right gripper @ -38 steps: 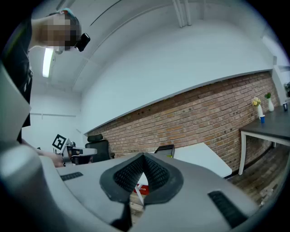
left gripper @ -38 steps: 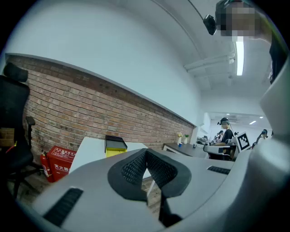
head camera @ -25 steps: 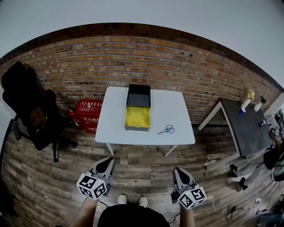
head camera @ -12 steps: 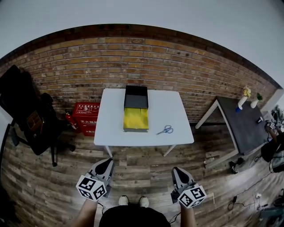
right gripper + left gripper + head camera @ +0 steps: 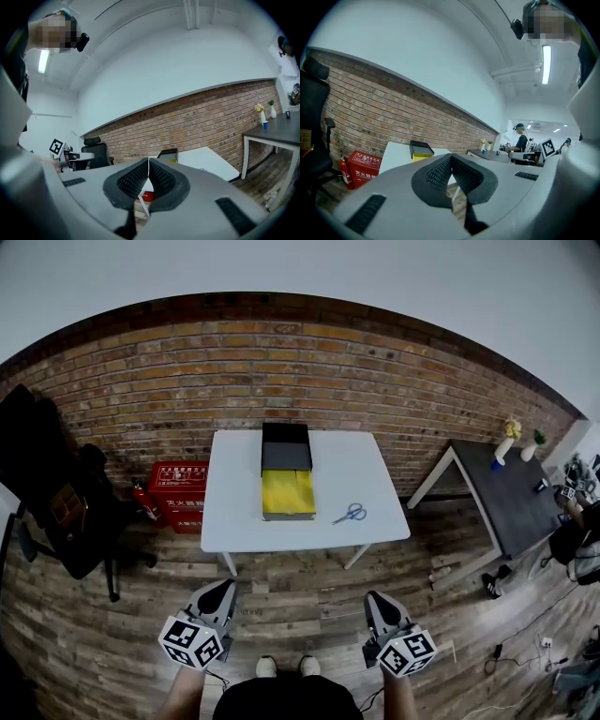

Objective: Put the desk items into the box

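Ahead of me: white table (image 5: 234, 498) with box (image 5: 287, 486) and scissors (image 5: 352, 514), my left gripper (image 5: 223, 585) and right gripper (image 5: 374, 598) well short.

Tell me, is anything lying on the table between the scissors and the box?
Nothing visible does. Only bare white table lies between the scissors and the open box to their left.

Bright even light, fisheye edges, perhaps slightly soft

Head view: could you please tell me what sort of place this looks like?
Probably an office or lab workspace: a white table stands before a brick wall, with a black office chair to one side and a dark desk to the other.
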Tool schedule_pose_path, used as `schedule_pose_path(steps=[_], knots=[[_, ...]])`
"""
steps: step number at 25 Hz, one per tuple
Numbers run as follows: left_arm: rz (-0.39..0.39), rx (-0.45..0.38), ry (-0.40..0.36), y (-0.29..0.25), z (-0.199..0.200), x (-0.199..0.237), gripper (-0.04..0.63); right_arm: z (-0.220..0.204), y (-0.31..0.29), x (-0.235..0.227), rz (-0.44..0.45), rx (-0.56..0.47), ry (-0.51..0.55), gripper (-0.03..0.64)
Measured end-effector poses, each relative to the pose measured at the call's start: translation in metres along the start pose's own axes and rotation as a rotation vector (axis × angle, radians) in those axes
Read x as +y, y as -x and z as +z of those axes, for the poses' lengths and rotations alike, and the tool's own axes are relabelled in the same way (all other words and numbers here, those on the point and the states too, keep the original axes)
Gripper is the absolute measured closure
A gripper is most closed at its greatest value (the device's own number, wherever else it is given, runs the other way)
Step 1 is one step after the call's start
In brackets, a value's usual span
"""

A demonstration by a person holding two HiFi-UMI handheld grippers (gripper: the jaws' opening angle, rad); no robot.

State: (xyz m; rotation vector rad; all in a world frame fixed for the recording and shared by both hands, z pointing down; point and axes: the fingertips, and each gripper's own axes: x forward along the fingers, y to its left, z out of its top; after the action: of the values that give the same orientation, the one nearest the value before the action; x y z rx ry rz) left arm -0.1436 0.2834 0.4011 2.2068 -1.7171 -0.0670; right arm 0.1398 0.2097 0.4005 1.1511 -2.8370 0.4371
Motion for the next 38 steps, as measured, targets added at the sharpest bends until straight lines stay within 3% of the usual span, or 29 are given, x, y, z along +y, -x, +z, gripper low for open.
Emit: schedule_pose_path(steps=[10, 23, 38], knots=[[-0.011, 0.01, 0.003, 0.017, -0.005, 0.022, 0.581, -0.003, -0.011, 0.029, 0.003, 0.008, 0.021, 0.594], [-0.011, 0.011, 0.019, 0.012, -0.01, 0.033, 0.581, -0.009, -0.026, 0.03, 0.011, 0.021, 0.013, 0.594], [-0.003, 0.039, 0.006, -0.081, 0.005, 0.05, 0.581, 0.002, -0.101, -0.04, 0.036, 0.036, -0.025, 0.595]])
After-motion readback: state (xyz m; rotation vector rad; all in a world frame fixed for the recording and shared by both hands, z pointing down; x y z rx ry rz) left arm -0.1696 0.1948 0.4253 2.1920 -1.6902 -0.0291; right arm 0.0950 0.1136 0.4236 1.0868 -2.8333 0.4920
